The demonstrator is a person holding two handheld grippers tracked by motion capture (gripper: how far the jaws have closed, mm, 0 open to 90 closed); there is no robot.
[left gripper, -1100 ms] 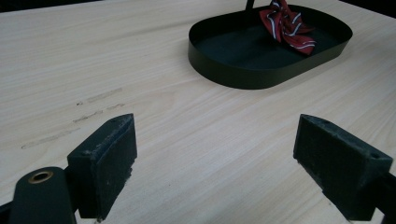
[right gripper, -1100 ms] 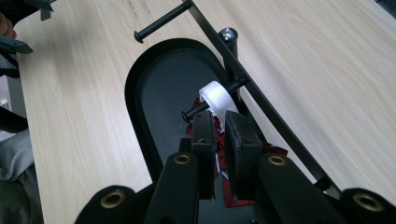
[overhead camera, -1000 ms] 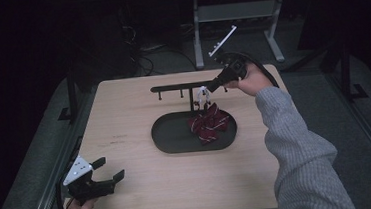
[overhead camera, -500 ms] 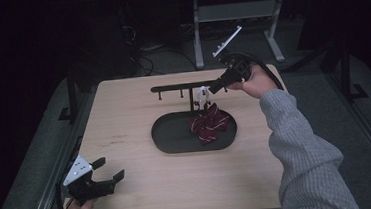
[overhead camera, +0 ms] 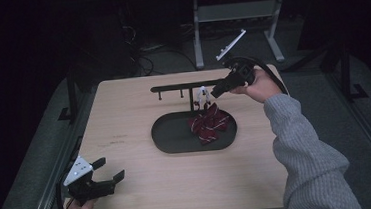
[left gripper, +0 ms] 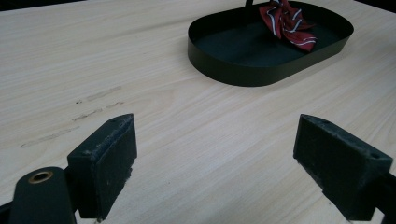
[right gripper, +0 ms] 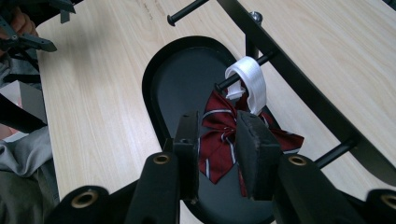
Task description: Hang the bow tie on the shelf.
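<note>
A: What's on the wooden table?
B: A black oval tray holding a red striped bow tie; its white hook hangs on a peg of the black rack.
A: The grippers?
B: The right gripper, jaws narrowly apart and just opening, frames the bow without pressing; the left gripper gapes wide, empty

No text, label or number is legible anywhere (tabletop marks are just scuffs).

1. Bow tie: dark red with thin white stripes.
2. Hook: white.
3. Tray: black.
4. Rack: black.
5. Table: pale wood grain.
6. Sleeve: grey knit.
</note>
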